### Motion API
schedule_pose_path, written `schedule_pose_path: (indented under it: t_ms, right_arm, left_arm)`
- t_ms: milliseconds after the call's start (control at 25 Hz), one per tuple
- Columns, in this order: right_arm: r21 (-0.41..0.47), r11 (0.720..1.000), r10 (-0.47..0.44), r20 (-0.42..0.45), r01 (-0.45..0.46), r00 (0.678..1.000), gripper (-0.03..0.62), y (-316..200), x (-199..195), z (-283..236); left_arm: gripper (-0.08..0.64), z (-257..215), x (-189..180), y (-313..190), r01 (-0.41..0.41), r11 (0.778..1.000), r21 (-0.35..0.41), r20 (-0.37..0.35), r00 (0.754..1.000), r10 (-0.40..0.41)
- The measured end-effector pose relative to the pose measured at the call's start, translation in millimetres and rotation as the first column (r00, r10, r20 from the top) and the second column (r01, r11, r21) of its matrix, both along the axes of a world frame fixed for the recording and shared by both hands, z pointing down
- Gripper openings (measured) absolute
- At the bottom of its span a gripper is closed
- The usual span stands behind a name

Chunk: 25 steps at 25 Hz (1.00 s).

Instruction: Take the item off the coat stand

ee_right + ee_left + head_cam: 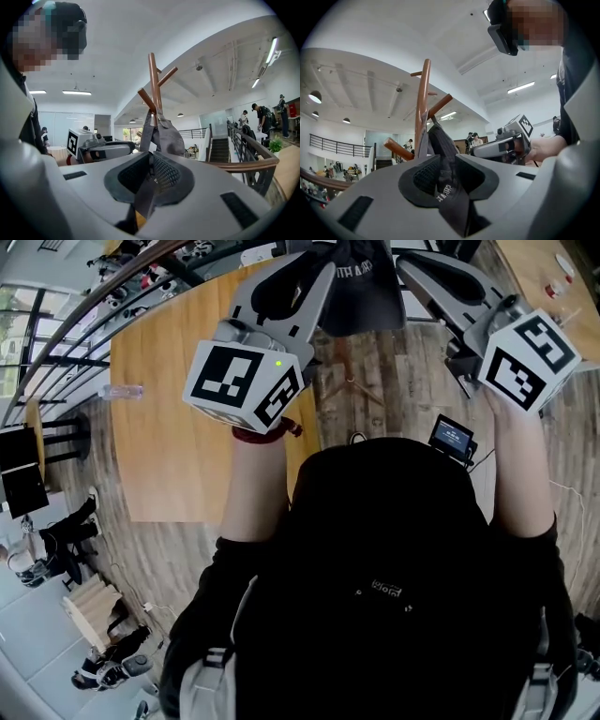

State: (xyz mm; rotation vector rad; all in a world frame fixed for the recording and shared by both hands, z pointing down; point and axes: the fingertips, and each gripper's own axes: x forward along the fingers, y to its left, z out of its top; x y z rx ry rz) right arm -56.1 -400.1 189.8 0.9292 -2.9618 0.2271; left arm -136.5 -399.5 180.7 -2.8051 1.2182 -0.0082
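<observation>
A dark cap (361, 282) hangs on a peg of the brown wooden coat stand (423, 103), and both grippers reach up to it from either side. In the left gripper view the cap (440, 145), with pale print on it, runs down between the jaws of my left gripper (445, 176). Those jaws stand slightly apart, with a dark gap beside the cloth. My right gripper (151, 180) is shut on a grey strip of the cap (168, 136) just below the stand's pole (153, 79). From above, the left gripper (319, 266) and right gripper (405, 266) flank the cap.
A large wooden table (178, 409) with a clear water bottle (120, 391) lies below at the left. A small screen device (452, 436) sits by my chest. A curved railing (243, 164) runs close on the right, with stairs and several people beyond it.
</observation>
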Motion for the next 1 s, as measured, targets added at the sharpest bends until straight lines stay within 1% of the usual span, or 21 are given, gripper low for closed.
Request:
schedule_pose_path:
  t_ms: [40,80,120,200,360,480,760,1000]
  right_arm:
    - [-0.005,1.000,0.013,-0.003,-0.013,1.000,0.020,-2.4,0.5,1.9]
    - [-0.009,1.000,0.025,-0.006,-0.025,1.000,0.024,-4.5,0.0,4.5]
    - [-0.012,0.999,0.035,-0.009,-0.035,0.999,0.038,-6.5,-1.5,7.2]
    - [-0.017,0.999,0.050,-0.014,-0.050,0.999,0.096,-11.1,-5.8,10.9]
    - [-0.025,0.997,0.077,-0.036,-0.078,0.996,0.142,-19.2,-8.6,10.8]
    - [-0.031,0.995,0.092,-0.056,-0.094,0.994,0.164,-23.1,-7.9,15.4]
    - [-0.092,0.984,0.146,-0.082,-0.154,0.986,0.172,-37.4,-4.6,31.5]
    - [-0.105,0.982,0.149,-0.085,-0.158,0.985,0.170,-45.9,-8.8,33.6]
  left_arm:
    - [0.114,2.1,-0.7,-0.7,-0.001,1.000,-0.005,0.006,1.000,0.001]
    - [0.138,4.6,-2.7,-1.7,0.002,1.000,-0.008,0.009,1.000,-0.002]
    - [0.151,7.1,-6.3,-3.3,0.008,1.000,-0.010,0.008,1.000,-0.008]
    - [0.189,10.2,-16.0,-9.0,0.033,0.999,-0.016,-0.003,0.999,-0.033]
    - [0.252,10.7,-28.8,-21.0,0.079,0.996,-0.046,-0.033,0.996,-0.080]
    - [0.256,20.1,-28.5,-26.1,0.074,0.994,-0.078,-0.041,0.996,-0.077]
    - [0.256,37.7,-22.3,-37.7,0.045,0.991,-0.124,-0.042,0.998,-0.051]
    - [0.256,45.4,-21.4,-48.6,0.025,0.989,-0.147,-0.041,0.999,-0.031]
